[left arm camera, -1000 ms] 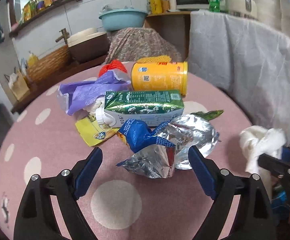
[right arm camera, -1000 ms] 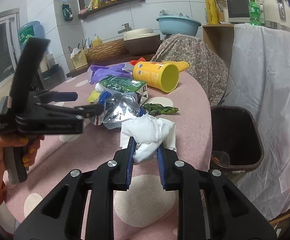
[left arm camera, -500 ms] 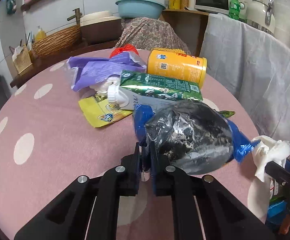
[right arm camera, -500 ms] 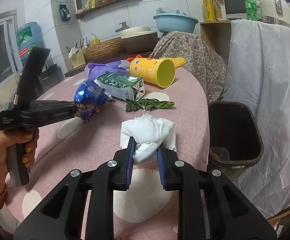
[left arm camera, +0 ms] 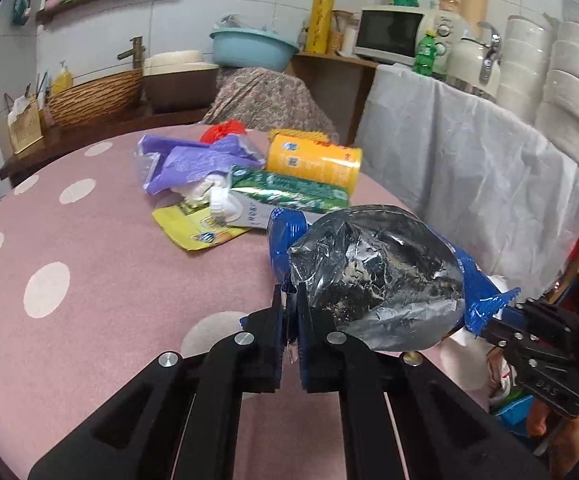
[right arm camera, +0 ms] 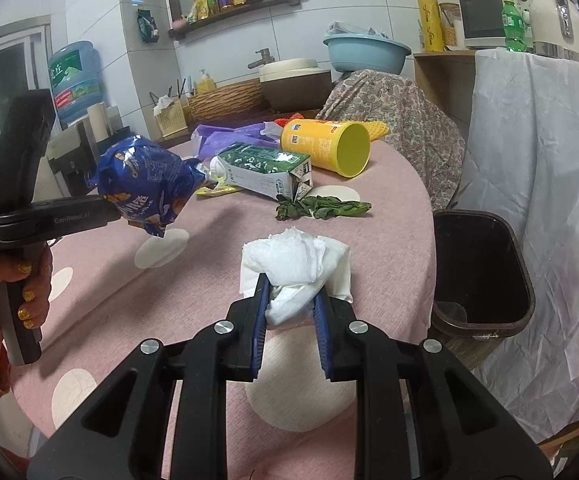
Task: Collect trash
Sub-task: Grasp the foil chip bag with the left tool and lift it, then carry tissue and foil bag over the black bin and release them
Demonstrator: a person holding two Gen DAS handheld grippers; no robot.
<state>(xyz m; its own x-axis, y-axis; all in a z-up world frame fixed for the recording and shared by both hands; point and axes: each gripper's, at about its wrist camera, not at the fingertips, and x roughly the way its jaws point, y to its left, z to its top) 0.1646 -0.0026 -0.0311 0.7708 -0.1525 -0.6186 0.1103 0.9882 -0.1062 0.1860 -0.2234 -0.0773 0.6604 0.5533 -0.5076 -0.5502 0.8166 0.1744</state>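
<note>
My left gripper point(left arm camera: 289, 300) is shut on a blue and silver foil snack bag point(left arm camera: 373, 276), which hangs clear above the pink dotted table point(left arm camera: 89, 280); from the right wrist view the snack bag point(right arm camera: 145, 186) shows at the left gripper point(right arm camera: 107, 210), held by a person's hand point(right arm camera: 5, 280). My right gripper point(right arm camera: 291, 292) is shut on a crumpled white tissue point(right arm camera: 297, 260) over the table's near edge. A dark trash bin point(right arm camera: 481, 276) stands on the floor to its right. A green carton point(right arm camera: 265, 172), yellow canister point(right arm camera: 325, 146), purple bag point(left arm camera: 193, 160) and yellow wrapper point(left arm camera: 197, 228) lie on the table.
Green leafy scraps point(right arm camera: 321, 208) lie beside the carton. A white-draped counter point(right arm camera: 537, 160) rises behind the bin, with a microwave point(left arm camera: 389, 34) and bowls on it. A patterned cloth-covered chair point(right arm camera: 389, 104) stands at the table's far side. A wicker basket point(left arm camera: 93, 96) sits on the back ledge.
My left gripper closed on the foil snack bag and lifted it off the table, swinging rightward. The right gripper stayed still with the tissue.
</note>
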